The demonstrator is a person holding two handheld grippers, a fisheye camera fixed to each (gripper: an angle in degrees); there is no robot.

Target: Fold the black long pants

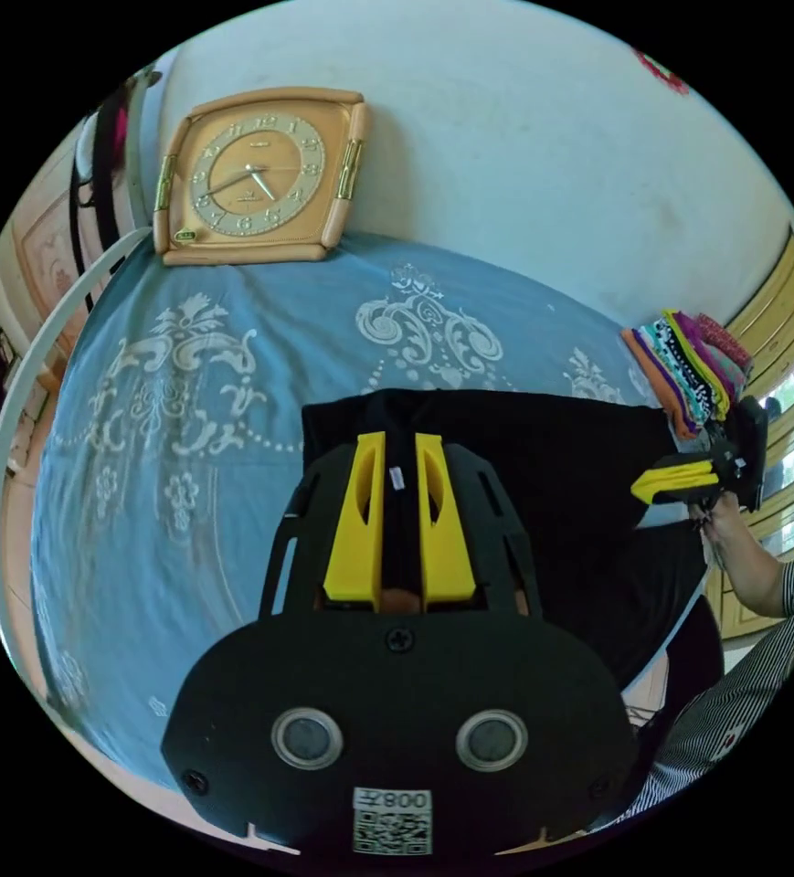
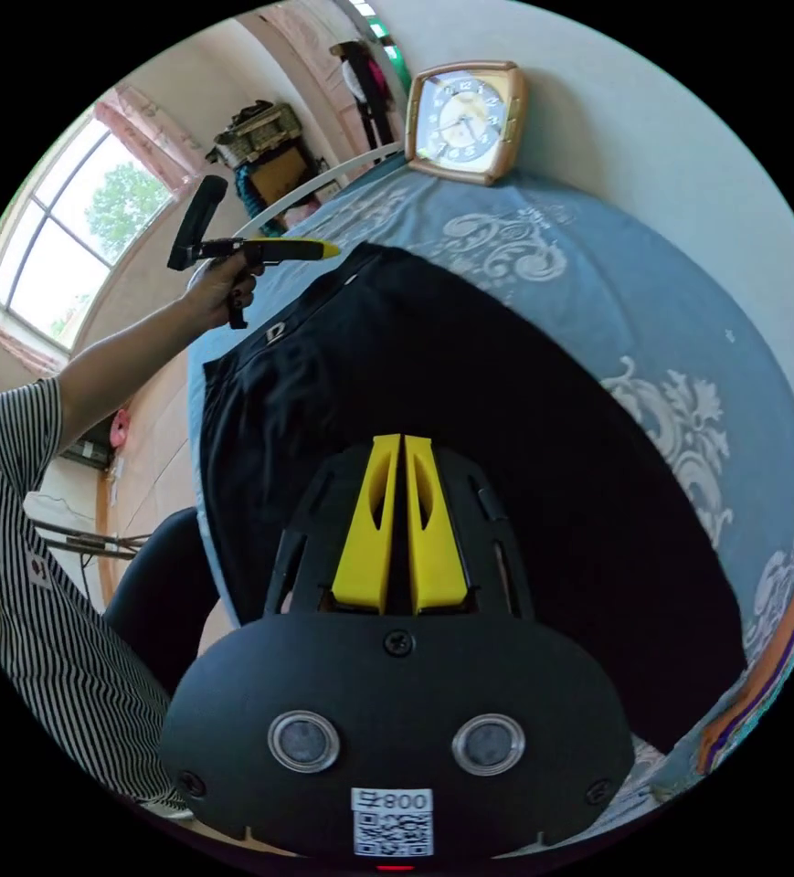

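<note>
The black long pants (image 2: 470, 402) lie spread on a blue patterned bed sheet (image 1: 168, 475). In the left gripper view they (image 1: 552, 457) stretch away to the right. My left gripper (image 1: 401, 438) is shut on an edge of the pants, with black cloth and a small white tag between its yellow jaws. In the right gripper view a hand holds that gripper (image 2: 298, 248) at the waistband end. My right gripper (image 2: 403, 440) hangs over the other end with its jaws together; I cannot tell if cloth is pinched. It also appears in the left gripper view (image 1: 639, 493), at the pants' far edge.
An orange wall clock (image 1: 258, 178) leans against the wall at the back of the bed. A stack of colourful folded clothes (image 1: 689, 365) sits at the bed's right end. A person in a striped shirt (image 2: 13, 566) stands beside the bed near a dark chair (image 2: 154, 585).
</note>
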